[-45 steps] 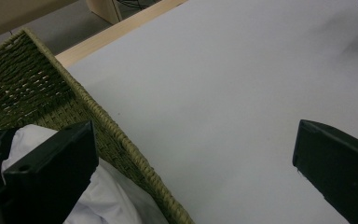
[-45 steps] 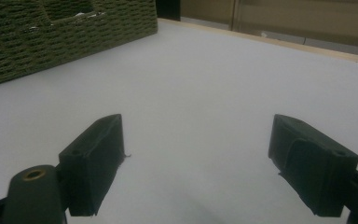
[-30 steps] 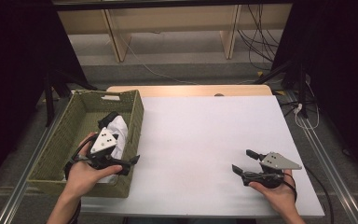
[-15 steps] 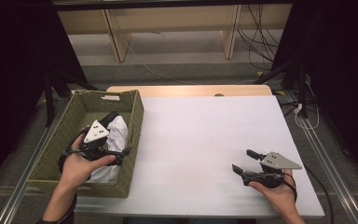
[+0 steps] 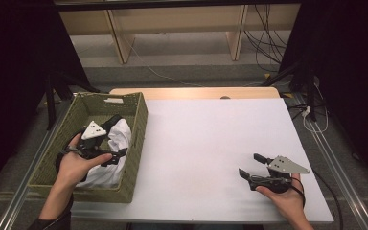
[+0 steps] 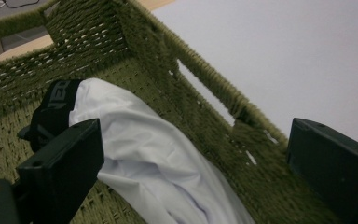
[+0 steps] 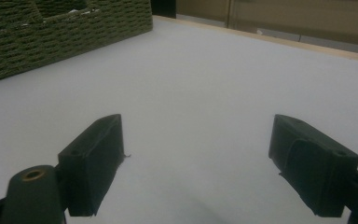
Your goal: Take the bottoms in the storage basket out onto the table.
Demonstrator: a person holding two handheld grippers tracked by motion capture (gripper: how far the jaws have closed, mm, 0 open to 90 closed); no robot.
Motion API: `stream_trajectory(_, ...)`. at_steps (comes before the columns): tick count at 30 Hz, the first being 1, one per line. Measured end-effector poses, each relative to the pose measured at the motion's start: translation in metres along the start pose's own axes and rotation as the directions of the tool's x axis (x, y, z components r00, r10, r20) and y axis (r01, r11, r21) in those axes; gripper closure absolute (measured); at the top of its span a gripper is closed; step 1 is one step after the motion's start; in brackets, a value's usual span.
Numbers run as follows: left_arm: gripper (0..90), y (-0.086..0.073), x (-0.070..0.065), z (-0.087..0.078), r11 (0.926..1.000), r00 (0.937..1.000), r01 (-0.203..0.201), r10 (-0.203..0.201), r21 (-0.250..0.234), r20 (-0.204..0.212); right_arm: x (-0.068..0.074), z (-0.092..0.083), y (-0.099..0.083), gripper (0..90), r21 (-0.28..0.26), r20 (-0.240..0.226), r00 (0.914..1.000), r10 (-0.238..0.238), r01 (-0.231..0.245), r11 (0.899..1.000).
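Note:
A woven green basket (image 5: 138,125) stands at the table's left edge. In it lies a white garment (image 5: 120,136) with a black waistband (image 5: 112,120). My left gripper (image 5: 115,146) hovers inside the basket just over the garment, open. Its jaws have just been closing a little, with the pads off the cloth. In the left gripper view the white garment (image 6: 144,154) and the basket wall (image 6: 205,79) lie beyond my left gripper (image 6: 191,163). My right gripper (image 5: 250,165) rests open near the front right, and in its own view my right gripper (image 7: 196,163) has nothing between its jaws.
The white table top (image 5: 211,139) stretches between the basket and my right hand. A wooden strip (image 5: 191,92) runs along the far edge. Cables (image 5: 268,52) and black stands lie on the floor behind. The basket side (image 7: 65,32) appears far off in the right gripper view.
My left hand has moved left and toward the back, from the basket's right wall to over the garment inside. The right gripper has stayed put.

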State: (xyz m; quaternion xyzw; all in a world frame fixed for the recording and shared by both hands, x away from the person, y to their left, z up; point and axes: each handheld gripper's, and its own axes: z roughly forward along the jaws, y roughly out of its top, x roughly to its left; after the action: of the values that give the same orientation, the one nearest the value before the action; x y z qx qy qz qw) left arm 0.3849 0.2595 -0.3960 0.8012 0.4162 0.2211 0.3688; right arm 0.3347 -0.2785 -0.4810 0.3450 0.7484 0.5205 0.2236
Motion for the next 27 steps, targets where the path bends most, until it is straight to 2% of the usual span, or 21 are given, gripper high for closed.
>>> stream_trajectory(6,4.5,-0.006,0.007,0.006,0.9981,0.9999,-0.011,0.011,0.061,0.006,0.0,0.0,0.0,18.7,0.001,0.0,1.0,0.008,-0.008,1.0)
stream_trajectory(9,4.4,-0.009,0.006,0.011,0.9931,0.9993,-0.032,0.03,0.113,0.021,0.0,0.0,0.0,18.6,0.003,0.0,1.0,0.009,-0.009,1.0)
stream_trajectory(12,4.5,-0.011,0.004,0.018,0.9879,0.9992,-0.038,0.035,0.151,0.021,0.0,0.001,0.0,18.5,0.002,0.002,1.0,0.004,-0.004,1.0)
stream_trajectory(14,5.3,-0.013,0.003,0.025,0.98,0.999,-0.044,0.043,0.194,0.011,0.0,0.0,0.0,18.5,0.007,0.007,1.0,0.003,-0.003,1.0)
stream_trajectory(15,5.3,-0.013,0.003,0.025,0.98,0.999,-0.044,0.043,0.194,0.011,0.0,0.0,0.0,18.4,0.003,0.006,1.0,0.004,-0.004,1.0)
stream_trajectory(17,5.3,-0.015,0.001,0.03,0.9727,0.9989,-0.046,0.044,0.227,0.014,-0.001,0.0,0.0,18.5,0.0,0.012,0.9999,0.0,0.0,1.0)
stream_trajectory(22,5.6,-0.021,-0.001,0.04,0.9611,0.9988,-0.047,0.043,0.272,0.022,-0.001,-0.001,0.0,18.2,0.005,0.013,0.9999,0.009,-0.009,1.0)
stream_trajectory(23,5.8,-0.023,-0.001,0.043,0.9536,0.999,-0.044,0.04,0.298,0.018,-0.001,-0.001,0.0,18.1,0.004,0.013,0.9999,0.006,-0.006,1.0)
stream_trajectory(24,6.3,-0.023,-0.001,0.043,0.9536,0.999,-0.044,0.04,0.298,0.018,-0.001,-0.001,0.0,18.1,0.004,0.013,0.9999,0.006,-0.006,1.0)
stream_trajectory(25,6.3,-0.025,-0.001,0.046,0.9478,0.9987,-0.05,0.049,0.315,0.012,-0.001,-0.001,0.0,18.1,0.004,0.014,0.9999,0.006,-0.006,1.0)
stream_trajectory(27,6.9,-0.028,-0.001,0.049,0.9383,0.9992,-0.04,0.037,0.343,0.015,-0.001,-0.001,0.0,18.1,0.005,0.014,0.9999,0.008,-0.008,1.0)
